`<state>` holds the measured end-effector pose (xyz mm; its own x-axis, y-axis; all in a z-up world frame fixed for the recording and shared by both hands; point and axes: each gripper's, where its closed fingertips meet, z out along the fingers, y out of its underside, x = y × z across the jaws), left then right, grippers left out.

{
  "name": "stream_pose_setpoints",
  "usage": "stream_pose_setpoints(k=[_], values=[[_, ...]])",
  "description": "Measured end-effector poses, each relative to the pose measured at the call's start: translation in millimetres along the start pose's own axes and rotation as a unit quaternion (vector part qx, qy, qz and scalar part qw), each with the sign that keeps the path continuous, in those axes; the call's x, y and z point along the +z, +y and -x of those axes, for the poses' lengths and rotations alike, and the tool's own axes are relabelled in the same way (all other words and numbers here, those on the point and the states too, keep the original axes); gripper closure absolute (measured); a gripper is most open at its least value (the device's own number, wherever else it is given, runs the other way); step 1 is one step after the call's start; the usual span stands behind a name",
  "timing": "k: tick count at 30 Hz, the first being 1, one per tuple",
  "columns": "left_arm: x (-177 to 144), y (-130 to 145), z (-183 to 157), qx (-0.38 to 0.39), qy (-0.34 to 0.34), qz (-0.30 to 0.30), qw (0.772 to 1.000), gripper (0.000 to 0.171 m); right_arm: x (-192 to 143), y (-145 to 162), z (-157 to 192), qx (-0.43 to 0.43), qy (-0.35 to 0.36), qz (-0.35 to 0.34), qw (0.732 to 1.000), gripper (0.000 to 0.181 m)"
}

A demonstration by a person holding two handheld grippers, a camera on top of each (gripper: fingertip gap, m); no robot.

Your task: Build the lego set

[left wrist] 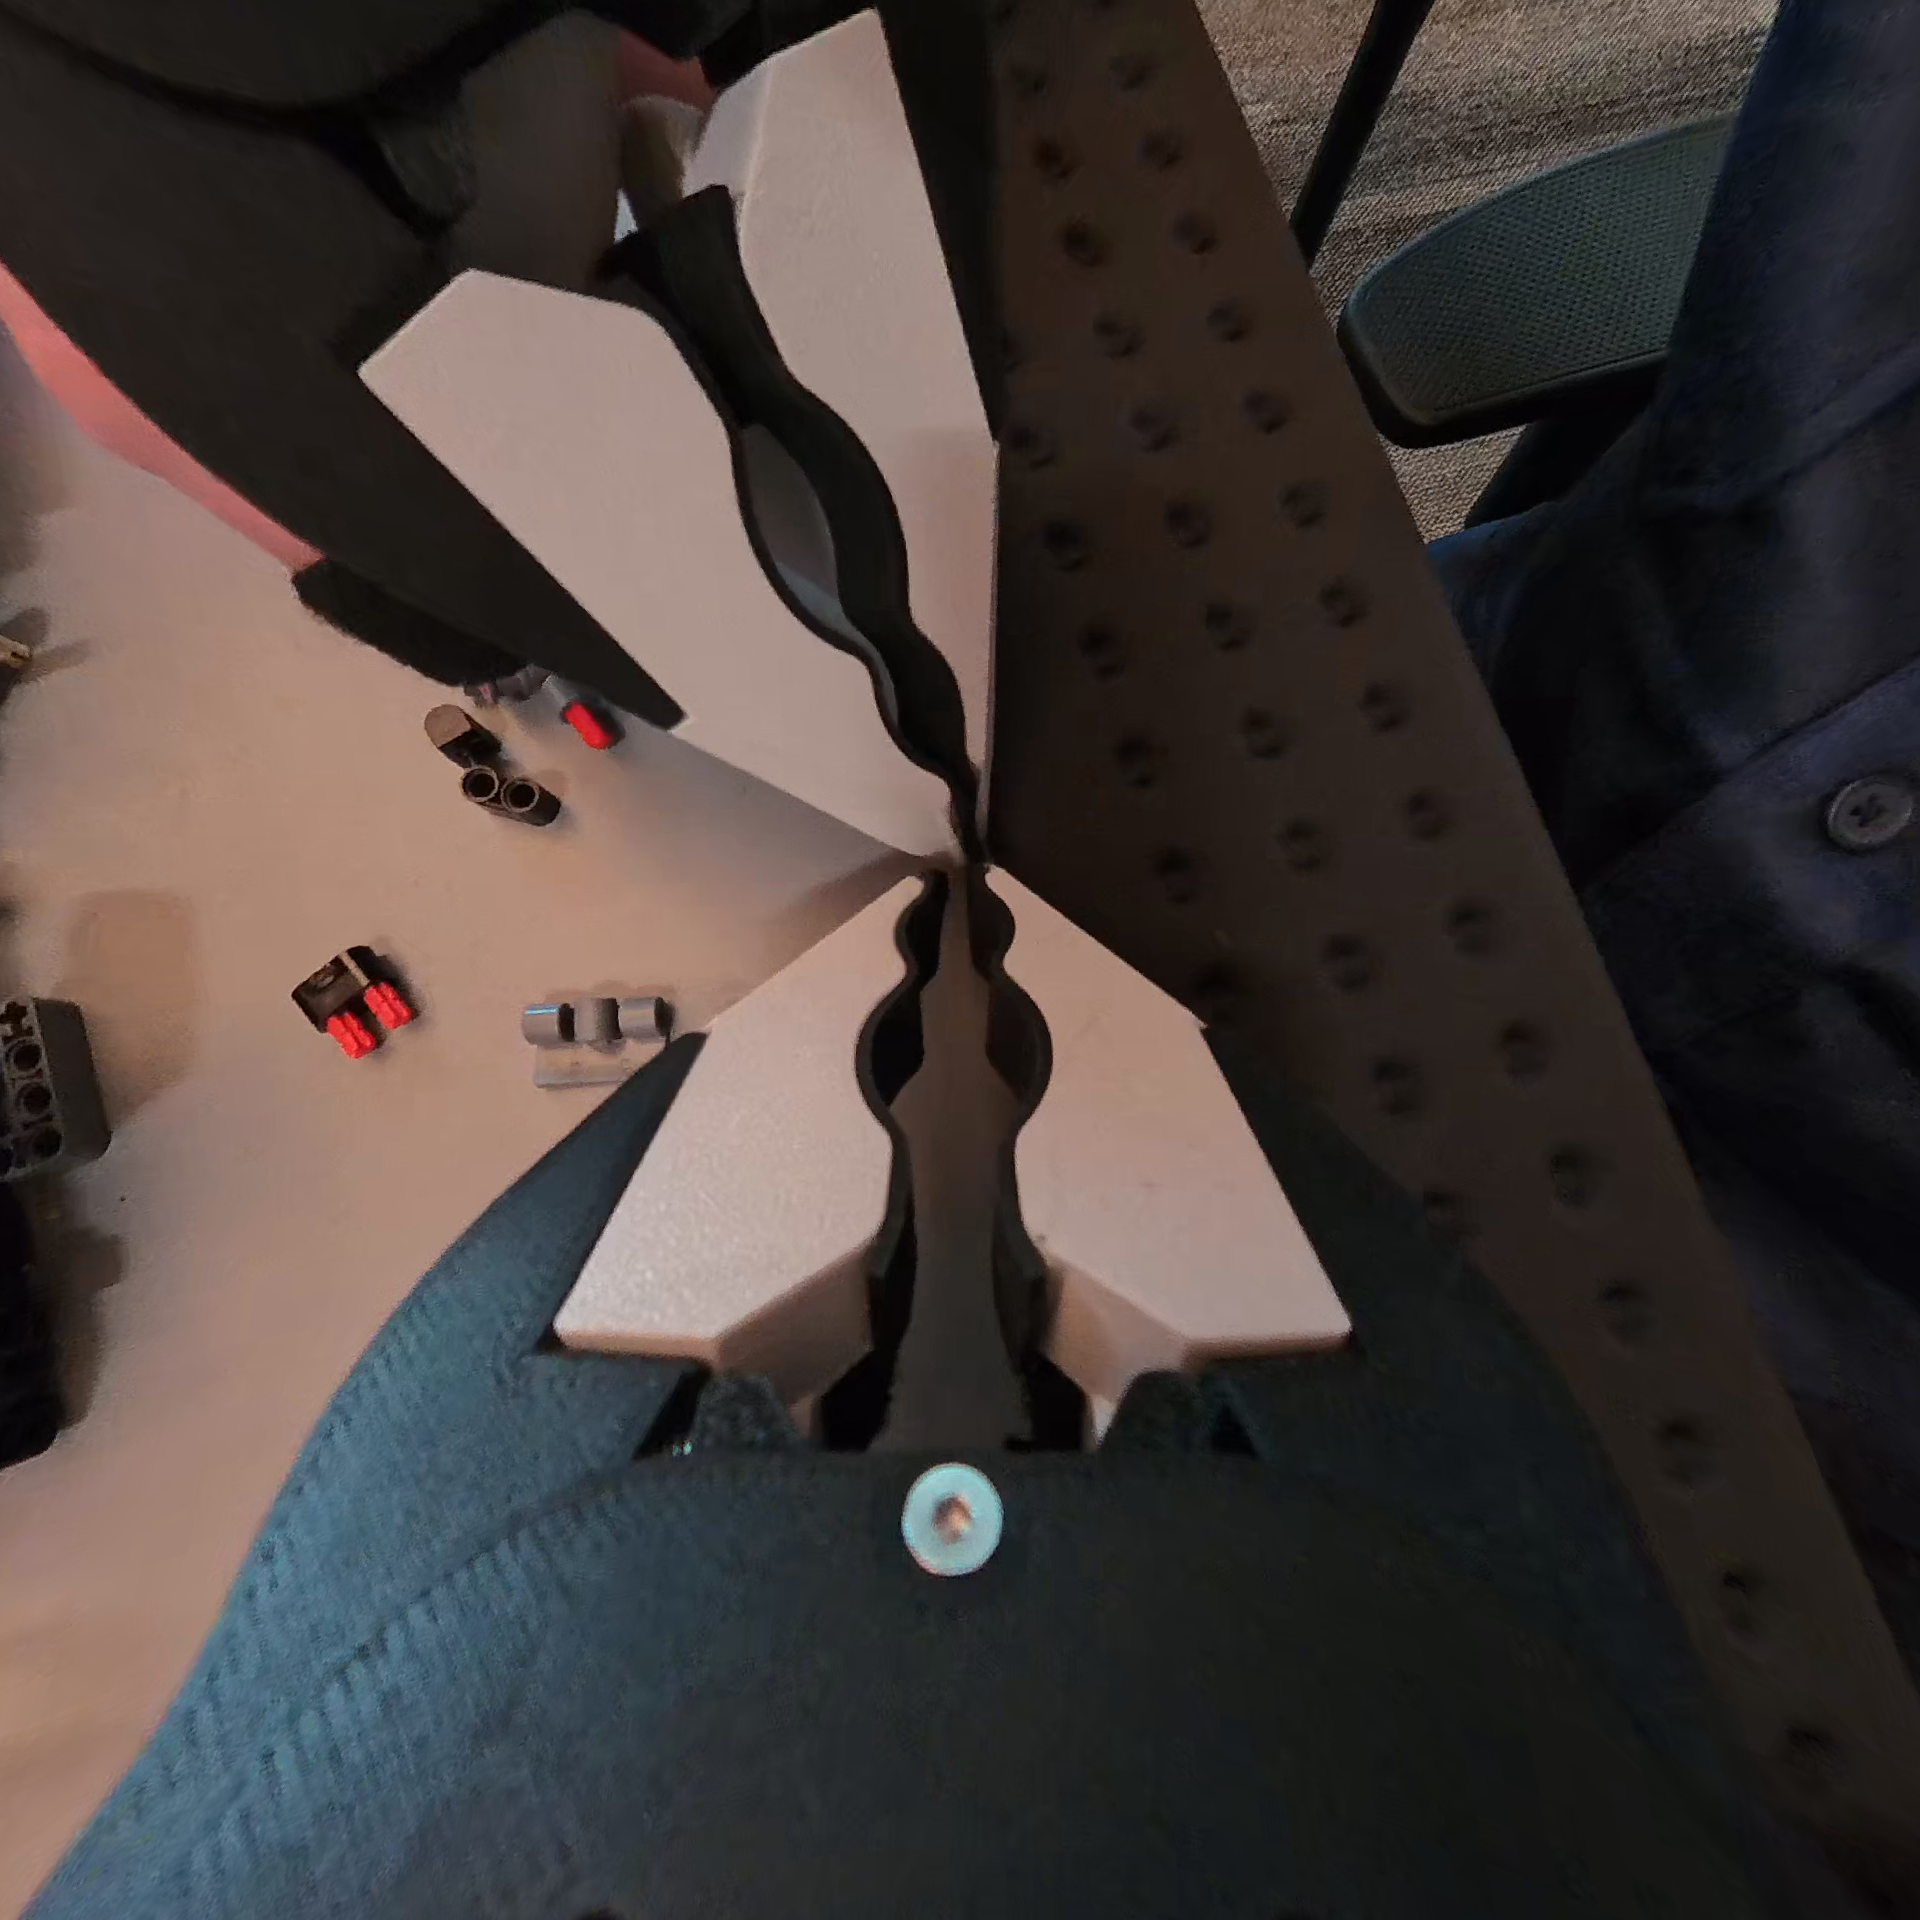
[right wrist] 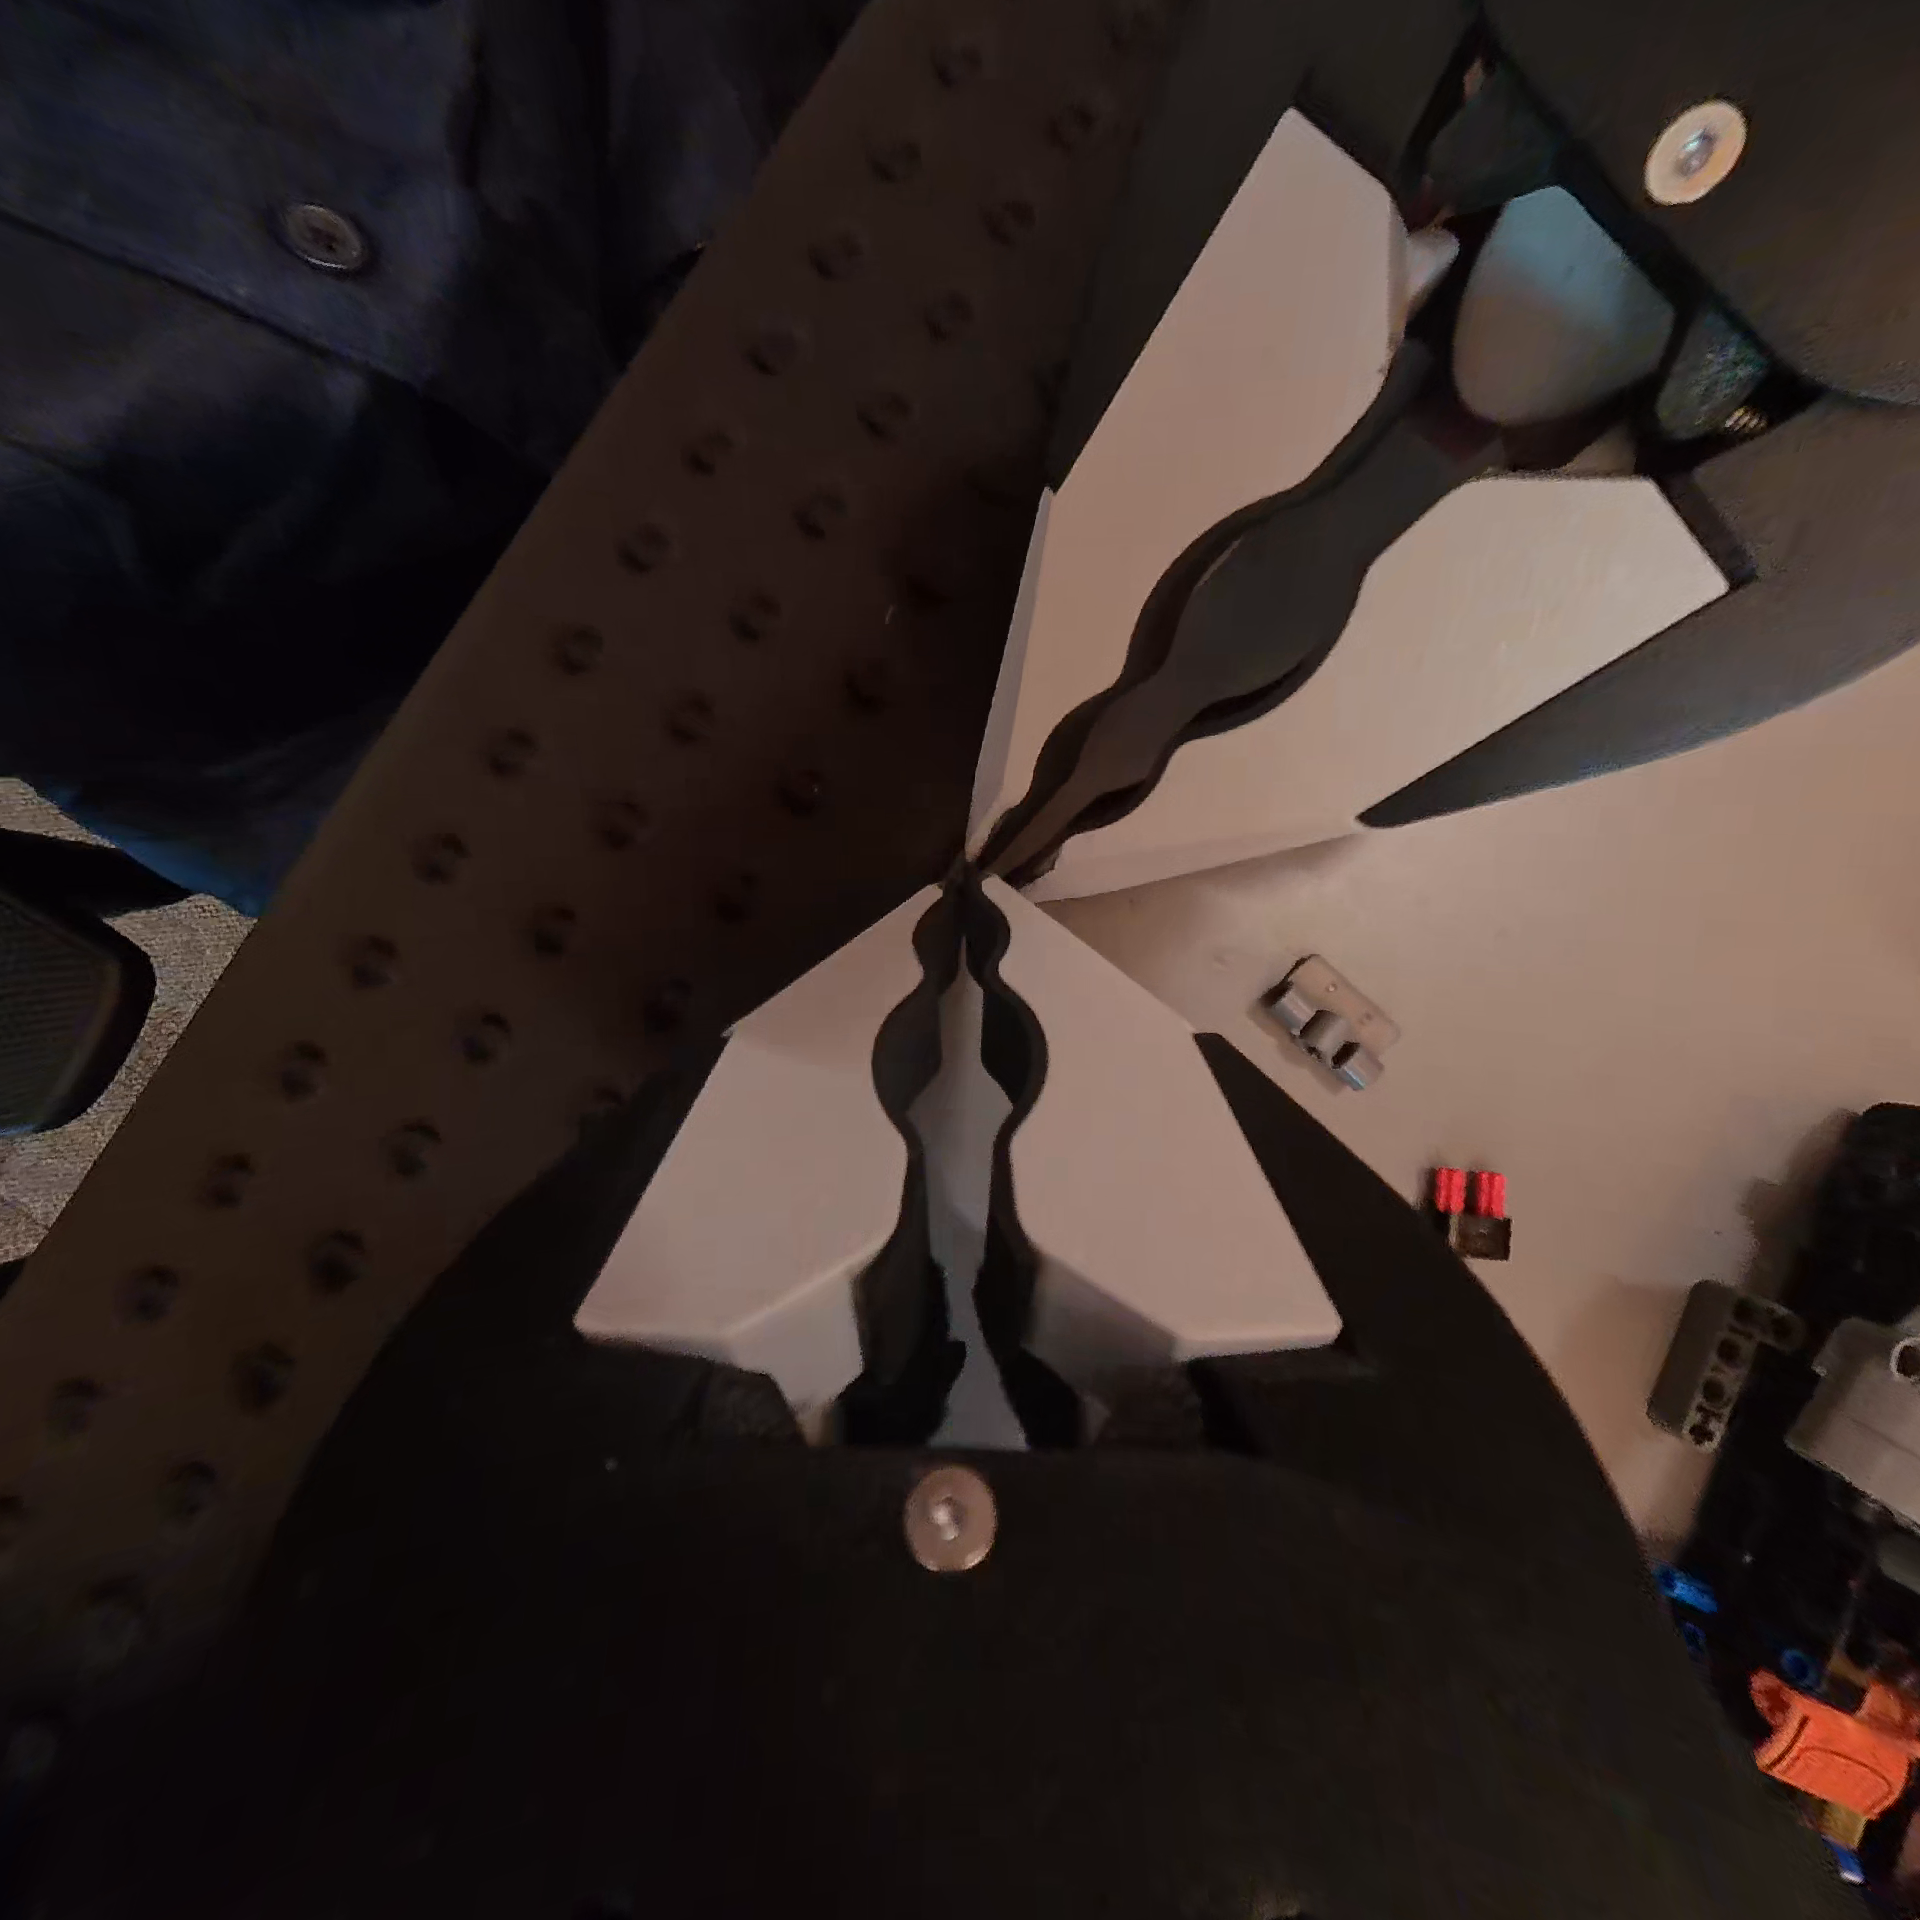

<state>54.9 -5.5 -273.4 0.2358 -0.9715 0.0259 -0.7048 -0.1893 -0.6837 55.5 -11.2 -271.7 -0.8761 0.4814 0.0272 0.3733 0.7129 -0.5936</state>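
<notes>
In the left wrist view, the left gripper [left wrist: 961, 883] has its two white fingers [left wrist: 790, 1174] pressed together at the tips, with only a wavy slit between the black pads. Whether anything tiny is caught at the tips cannot be told. The right gripper [left wrist: 961, 821] comes in from the top of this view and meets it tip to tip, its tongs also closed. Both tips sit at the edge of a dark studded plate [left wrist: 1247, 644] that runs diagonally along the right side. On the pale table [left wrist: 260, 1195] to the left lie loose pieces: a black piece with red pins [left wrist: 353, 1000], a grey hinge piece [left wrist: 597, 1034], a small black double tube [left wrist: 509, 798] and a single red pin [left wrist: 588, 722]. A grey beam with holes [left wrist: 42, 1081] sits at the left edge. A dark blue garment [left wrist: 1745, 727] fills the right side.

In the right wrist view, the right gripper [right wrist: 961, 894] shows its fingers [right wrist: 1122, 1164] closed at the tips, touching the left gripper [right wrist: 1013, 842], which enters from the upper right, also closed. The studded plate [right wrist: 623, 727] crosses the left half. On the table [right wrist: 1558, 987] to the right are the grey hinge piece [right wrist: 1330, 1023] and the black piece with red pins [right wrist: 1470, 1210], and farther right a grey beam [right wrist: 1725, 1371] beside a heap of dark parts with an orange piece [right wrist: 1829, 1756].
</notes>
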Motion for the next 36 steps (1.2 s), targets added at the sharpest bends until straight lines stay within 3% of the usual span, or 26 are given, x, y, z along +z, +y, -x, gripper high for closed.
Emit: stream_pose_setpoints(k=[14,16,19,25,36], values=[[-4.8,7.8,4.8,-0.024,-0.004,0.01,1.0,0.156,-6.1,19.5,-14.5,0.018,0.034,0.045,0.998,0.181],[-6.7,6.1,3.9,-0.021,-0.003,0.003,1.0,0.156,-8.1,18.1,-8.1,0.028,0.012,0.03,0.999,0.181],[-5.3,4.1,3.5,-0.006,-0.006,0.005,1.0,0.157,-5.4,15.3,-0.2,0.026,-0.013,0.027,0.999,0.166],[1.3,5.0,5.1,0.015,-0.015,0.017,1.0,0.162,0.6,8.9,-0.2,0.023,-0.018,0.014,0.999,0.178],[2.9,1.6,7.9,-0.029,-0.004,-0.002,1.0,0.157,2.7,6.9,-7.1,0.049,-0.005,0.005,0.999,0.179]])
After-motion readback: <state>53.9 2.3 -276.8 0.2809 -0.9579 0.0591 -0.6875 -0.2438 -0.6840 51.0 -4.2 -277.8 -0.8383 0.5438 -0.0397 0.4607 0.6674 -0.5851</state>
